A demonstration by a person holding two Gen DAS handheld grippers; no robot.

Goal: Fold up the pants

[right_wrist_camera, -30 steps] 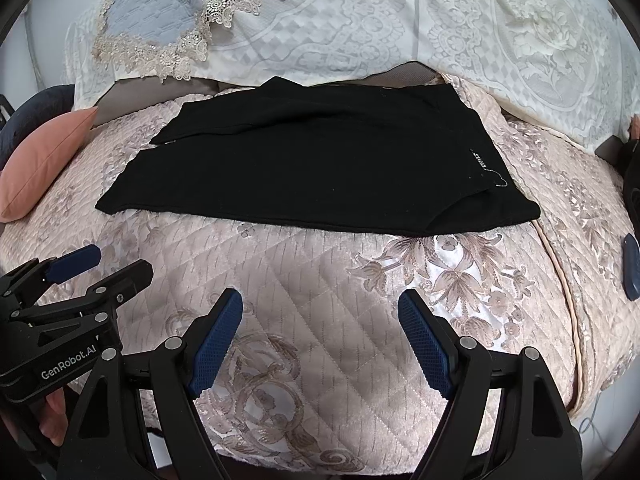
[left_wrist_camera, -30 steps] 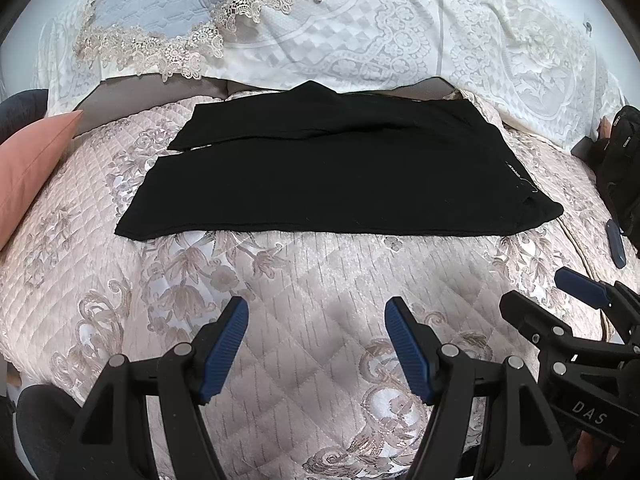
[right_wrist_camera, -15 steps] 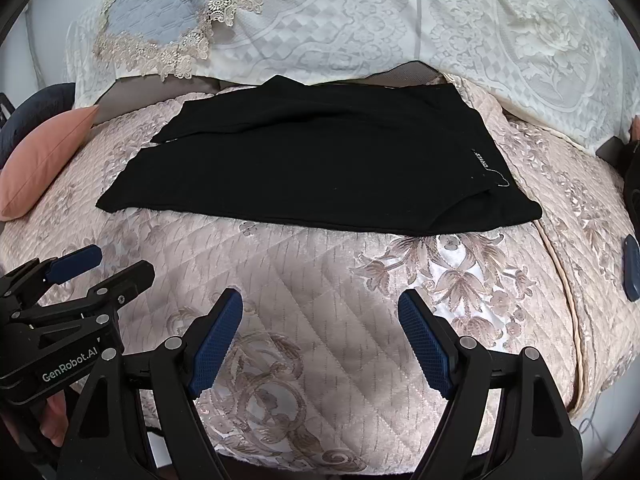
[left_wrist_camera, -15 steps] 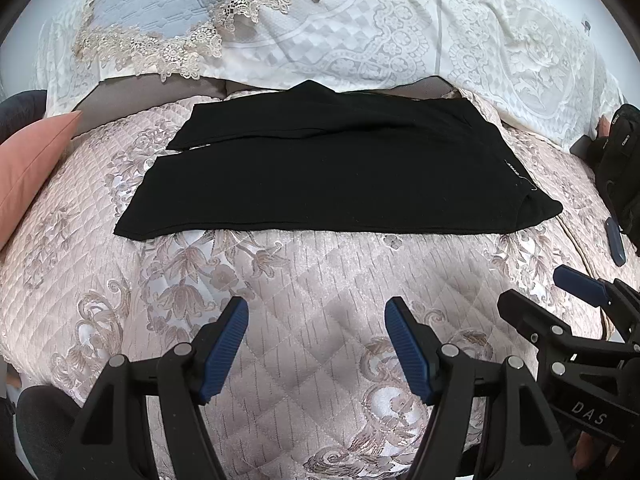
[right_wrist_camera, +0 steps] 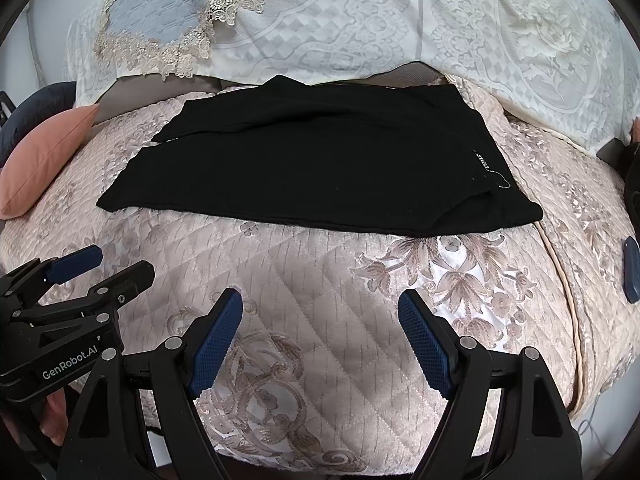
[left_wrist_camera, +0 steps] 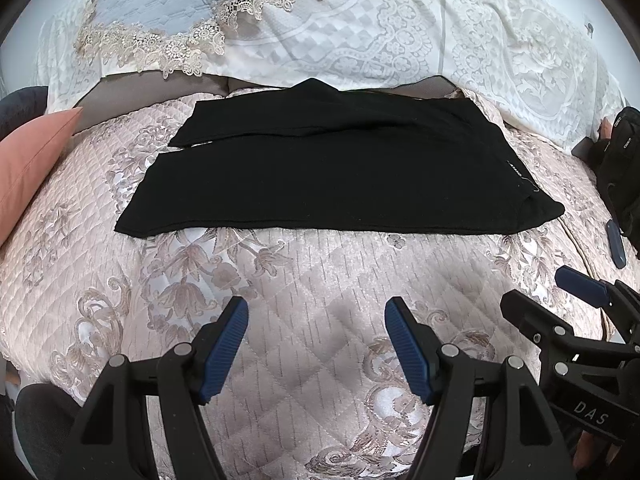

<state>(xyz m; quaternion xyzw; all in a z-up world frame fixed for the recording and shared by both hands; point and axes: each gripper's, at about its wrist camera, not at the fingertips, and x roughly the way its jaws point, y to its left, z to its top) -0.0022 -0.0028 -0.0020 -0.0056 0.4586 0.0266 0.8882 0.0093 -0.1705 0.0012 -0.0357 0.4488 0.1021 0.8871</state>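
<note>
— Since the bed (left_wrist_camera: 280,360) is the widest flat surface here, is that why the pants (left_wrist_camera: 332,184) are spread on it?

— Likely so. They lie flat across its far half, close under the lace-covered headboard end, with the waistband toward the right edge and the leg ends toward the left edge, near the pink pillow (left_wrist_camera: 28,160). One leg is laid over the other, so I judge a lengthwise fold is already made.

— And the tools?

— Both hang over the near edge, well apart from the cloth. The left tool (left_wrist_camera: 316,344) has its jaws spread wide with nothing between them; the right tool (right_wrist_camera: 320,340) is the same, jaws apart and empty.

— Why there?

— My guess: each lines up with one end of the garment before reaching for it.

— Anything smaller?

— A dark blue object (right_wrist_camera: 631,270) lies by the right edge; I cannot tell what it is.
</note>
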